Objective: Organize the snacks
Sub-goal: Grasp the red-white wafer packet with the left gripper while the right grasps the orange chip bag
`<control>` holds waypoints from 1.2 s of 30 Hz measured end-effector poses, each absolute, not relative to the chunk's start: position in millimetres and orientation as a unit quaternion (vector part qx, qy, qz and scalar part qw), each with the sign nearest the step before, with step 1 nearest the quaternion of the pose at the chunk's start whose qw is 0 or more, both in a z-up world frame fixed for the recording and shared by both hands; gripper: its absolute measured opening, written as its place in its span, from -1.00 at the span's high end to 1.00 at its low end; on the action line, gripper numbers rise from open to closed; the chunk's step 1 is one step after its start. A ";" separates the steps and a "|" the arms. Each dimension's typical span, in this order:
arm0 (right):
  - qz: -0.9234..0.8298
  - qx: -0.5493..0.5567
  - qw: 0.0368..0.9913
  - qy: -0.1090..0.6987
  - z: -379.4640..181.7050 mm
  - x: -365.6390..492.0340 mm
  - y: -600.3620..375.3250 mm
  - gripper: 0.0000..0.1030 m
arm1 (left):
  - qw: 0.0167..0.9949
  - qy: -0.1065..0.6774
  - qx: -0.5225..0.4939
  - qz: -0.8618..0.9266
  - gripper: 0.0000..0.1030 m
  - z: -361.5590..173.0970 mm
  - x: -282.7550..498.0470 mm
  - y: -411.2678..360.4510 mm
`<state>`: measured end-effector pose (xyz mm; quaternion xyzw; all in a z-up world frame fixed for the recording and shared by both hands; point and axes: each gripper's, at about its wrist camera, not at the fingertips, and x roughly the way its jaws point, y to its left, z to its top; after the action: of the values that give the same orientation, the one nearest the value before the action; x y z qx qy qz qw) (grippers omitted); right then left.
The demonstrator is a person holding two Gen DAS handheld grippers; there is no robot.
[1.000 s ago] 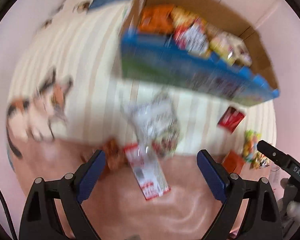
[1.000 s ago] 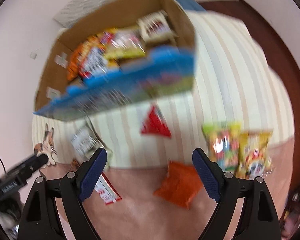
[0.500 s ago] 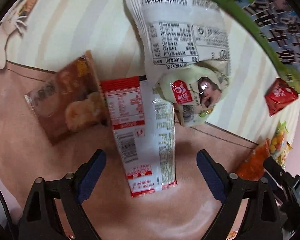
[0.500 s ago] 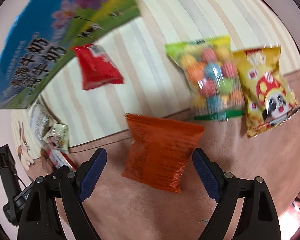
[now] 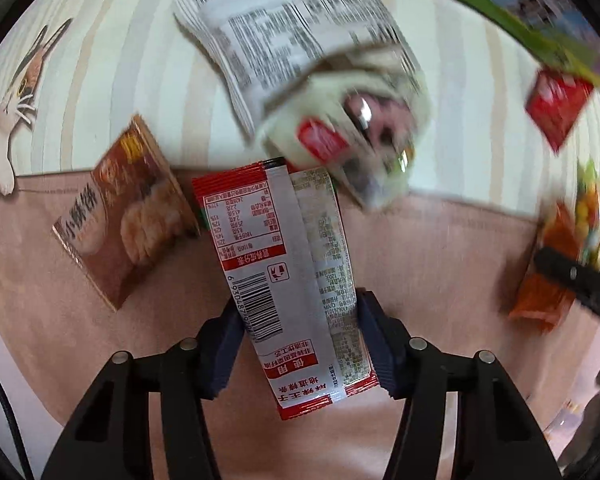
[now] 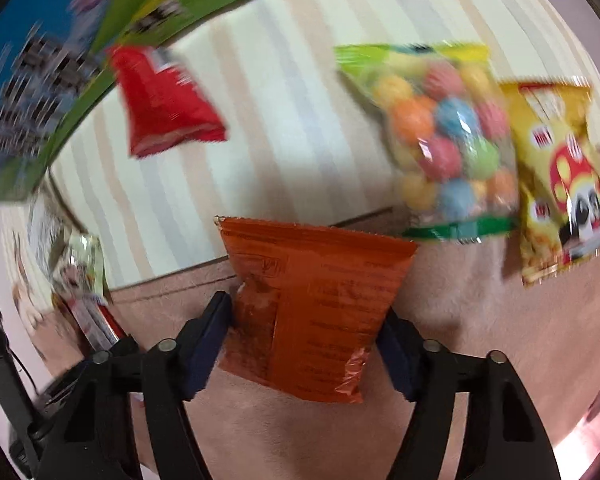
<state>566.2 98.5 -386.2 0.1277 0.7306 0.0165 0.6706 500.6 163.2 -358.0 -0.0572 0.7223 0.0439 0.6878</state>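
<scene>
While both pairs of tongs pointed down at the pink blanket [image 5: 440, 248], their jaws had just been closing. The left gripper [image 5: 300, 344] clamped the red-and-white packet [image 5: 284, 280], which ran toward 12 o'clock. The right gripper [image 6: 304, 340] pressed the sides of the orange packet [image 6: 312, 304]. Half a second earlier both packets lay between wide jaws. Farther off, at 11 o'clock in the right view, stood the blue-and-green box [image 6: 40, 80], its contents hidden.
</scene>
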 end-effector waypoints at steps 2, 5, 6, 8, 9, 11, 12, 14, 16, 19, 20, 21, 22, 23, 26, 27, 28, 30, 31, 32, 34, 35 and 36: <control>0.032 0.104 0.674 0.731 -385.0 563.2 106.8 -0.25 | 0.682 0.729 -0.051 0.034 -0.05 -359.6 494.2 158.1; 0.050 0.078 0.670 0.736 -385.3 553.0 117.0 -0.20 | 0.671 0.739 -0.051 0.024 -0.04 -361.2 481.4 153.9; 0.057 0.072 0.668 0.739 -385.8 546.9 121.1 -0.19 | 0.668 0.742 -0.053 0.022 -0.04 -361.4 477.9 152.7; 0.072 0.055 0.662 0.744 -385.5 535.2 126.3 -0.18 | 0.662 0.746 -0.062 0.020 -0.04 -362.7 472.0 152.6; 0.081 0.043 0.659 0.747 -385.5 528.3 129.9 -0.18 | 0.660 0.748 -0.066 0.021 -0.04 -364.1 471.4 152.8; 0.089 0.032 0.655 0.749 -385.3 518.7 134.0 -0.18 | 0.655 0.751 -0.084 0.026 -0.06 -369.9 477.2 154.8; 0.093 0.026 0.653 0.751 -386.1 514.0 136.0 -0.18 | 0.650 0.753 -0.099 0.031 -0.07 -373.9 479.2 158.1; 0.091 0.033 0.653 0.752 -387.8 509.0 138.6 -0.19 | 0.643 0.754 -0.124 0.041 -0.08 -380.1 484.6 165.3; 0.086 0.040 0.650 0.754 -390.6 509.1 137.8 -0.23 | 0.640 0.753 -0.140 0.052 -0.09 -384.2 490.6 166.9; 0.076 0.058 0.645 0.758 -396.3 510.8 139.6 -0.33 | 0.641 0.749 -0.154 0.063 -0.09 -389.4 484.8 178.2; 0.074 0.058 0.645 0.758 -398.3 513.1 145.5 -0.33 | 0.642 0.749 -0.153 0.065 -0.08 -390.9 476.3 187.6; 0.073 0.057 0.645 0.758 -399.3 513.5 147.6 -0.33 | 0.644 0.746 -0.153 0.067 -0.08 -391.8 473.3 189.5; 0.074 0.053 0.646 0.758 -400.0 513.6 149.5 -0.33 | 0.646 0.746 -0.150 0.068 -0.08 -394.2 467.6 185.2; 0.073 0.053 0.648 0.757 -399.2 513.9 150.1 -0.33 | 0.647 0.745 -0.147 0.069 -0.07 -391.5 463.4 185.1; 0.072 0.053 0.649 0.756 -401.2 520.2 149.4 -0.32 | 0.653 0.741 -0.140 0.070 -0.01 -383.1 453.2 186.0; 0.071 0.050 0.650 0.755 -401.7 519.8 150.6 -0.29 | 0.654 0.741 -0.138 0.070 0.00 -381.5 446.0 187.8; 0.070 0.047 0.650 0.755 -402.8 518.9 148.6 -0.26 | 0.654 0.741 -0.136 0.069 0.01 -373.7 448.8 188.0; 0.071 0.046 0.653 0.753 -408.2 517.3 165.8 -0.23 | 0.656 0.740 -0.132 0.069 0.05 -366.1 445.1 181.7; 0.072 0.045 0.653 0.753 -408.4 517.2 167.0 -0.22 | 0.657 0.740 -0.129 0.069 0.06 -365.1 445.3 180.2; 0.073 0.043 0.653 0.753 -408.8 517.4 168.6 -0.21 | 0.658 0.739 -0.127 0.068 0.07 -365.7 447.0 177.8; 0.074 0.042 0.654 0.751 -407.8 510.8 159.0 -0.18 | 0.660 0.738 -0.125 0.068 0.07 -362.4 446.8 176.2; 0.074 0.043 0.655 0.751 -407.4 508.6 153.6 -0.16 | 0.661 0.737 -0.124 0.066 0.08 -355.7 450.0 175.0; 0.077 0.045 0.656 0.750 -407.1 507.7 146.7 -0.15 | 0.662 0.737 -0.124 0.063 0.08 -351.4 449.2 174.0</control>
<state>507.7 146.7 -407.1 0.0449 0.7498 0.0768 0.6557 449.2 174.0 -351.4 -0.1244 0.7365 0.0634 0.6619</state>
